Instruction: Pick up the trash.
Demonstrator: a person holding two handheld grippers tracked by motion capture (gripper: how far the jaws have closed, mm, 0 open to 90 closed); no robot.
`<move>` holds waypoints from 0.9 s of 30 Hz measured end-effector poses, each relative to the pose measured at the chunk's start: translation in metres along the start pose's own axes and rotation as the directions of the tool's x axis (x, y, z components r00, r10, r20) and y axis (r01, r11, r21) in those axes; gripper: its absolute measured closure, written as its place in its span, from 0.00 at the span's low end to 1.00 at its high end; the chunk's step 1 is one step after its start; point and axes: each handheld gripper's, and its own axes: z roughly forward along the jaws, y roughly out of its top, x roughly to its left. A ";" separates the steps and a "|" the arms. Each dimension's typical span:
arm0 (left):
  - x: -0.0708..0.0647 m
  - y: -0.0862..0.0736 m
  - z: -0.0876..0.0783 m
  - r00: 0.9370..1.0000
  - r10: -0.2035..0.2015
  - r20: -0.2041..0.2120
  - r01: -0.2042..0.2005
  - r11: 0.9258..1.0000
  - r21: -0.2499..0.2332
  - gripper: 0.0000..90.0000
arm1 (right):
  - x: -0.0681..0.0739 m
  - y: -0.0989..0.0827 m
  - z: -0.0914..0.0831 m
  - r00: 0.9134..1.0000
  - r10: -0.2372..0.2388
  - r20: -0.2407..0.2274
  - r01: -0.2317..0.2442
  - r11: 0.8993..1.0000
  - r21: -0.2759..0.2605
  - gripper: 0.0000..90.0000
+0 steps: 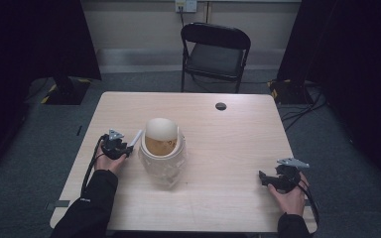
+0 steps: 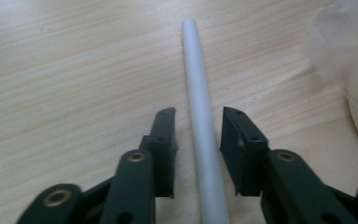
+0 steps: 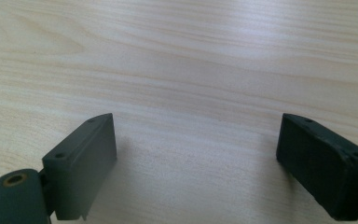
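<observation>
One grey rod (image 2: 200, 116) cut off below, left gripper (image 2: 198, 140) around it

Recording lab, black curtains (image 1: 25, 39), lone table (image 1: 238, 148), folding chair (image 1: 215, 52), floor cables (image 1: 302, 106)

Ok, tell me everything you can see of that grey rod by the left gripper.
The grey rod is a slim, plain, matte round bar, plastic or metal by its look, with a rounded far end. It lies flat on the wooden table, just left of the white container. It runs between the left gripper jaws; small gaps show on both sides, so the pads do not yet press it.
</observation>
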 end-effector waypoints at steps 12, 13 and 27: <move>-0.004 0.001 -0.025 1.000 -0.019 0.012 0.020 1.000 -0.016 0.88 | 0.000 0.000 0.000 1.000 0.000 0.000 0.000 1.000 -0.001 0.12; -0.005 0.001 -0.033 1.000 -0.012 0.012 0.012 0.999 -0.033 0.88 | 0.000 0.000 0.000 1.000 0.000 0.000 0.000 1.000 0.000 0.12; -0.023 0.006 -0.127 1.000 0.018 0.021 -0.009 0.929 -0.370 0.88 | -0.003 -0.003 -0.005 1.000 -0.003 -0.016 0.002 0.999 -0.045 0.35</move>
